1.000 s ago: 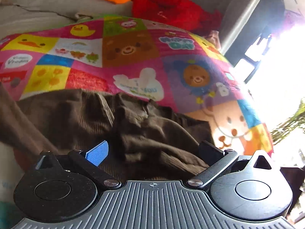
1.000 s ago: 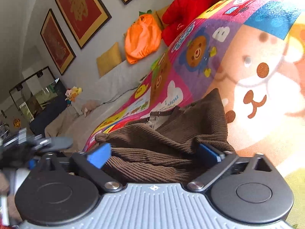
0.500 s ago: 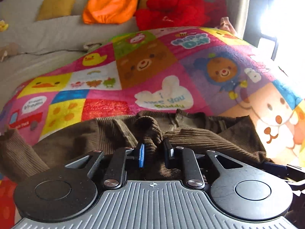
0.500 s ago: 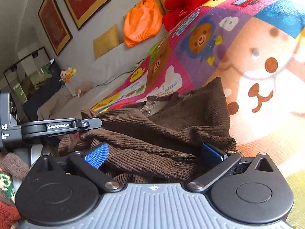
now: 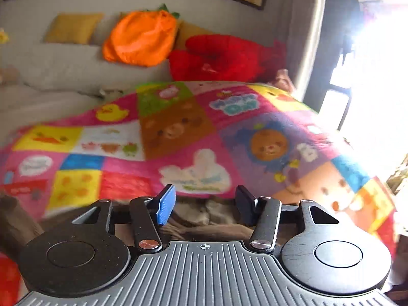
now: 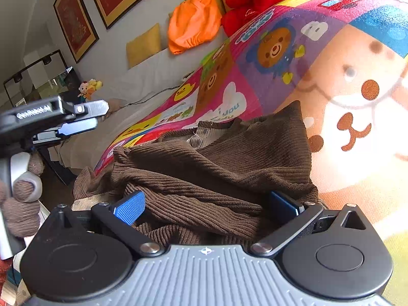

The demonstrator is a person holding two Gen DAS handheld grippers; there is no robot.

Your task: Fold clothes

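Note:
A brown ribbed sweater point(image 6: 216, 158) lies crumpled on a colourful cartoon blanket point(image 6: 331, 76). My right gripper point(image 6: 206, 206) stands open low over its near edge, a thick bunch of the knit lying between the wide blue pads point(image 6: 130, 206). My left gripper point(image 5: 205, 204) hovers above the sweater point(image 5: 204, 215). Its jaws are opening, with nothing pressed between them. The right wrist view shows the left gripper point(image 6: 86, 117) raised at the far left, held by a hand in a brown knitted glove point(image 6: 23, 196).
Beyond the blanket point(image 5: 178, 132) a grey couch point(image 5: 51, 76) carries an orange pumpkin cushion point(image 5: 140, 38), a red plush point(image 5: 224, 56) and a yellow pillow point(image 5: 71, 28). A bright window point(image 5: 377, 76) glares at the right. Framed pictures point(image 6: 74, 23) hang on the wall.
The left gripper first shut on a fold of the sweater, then spread its jaws, let the fold go and rose. The right gripper has stayed wide over the sweater.

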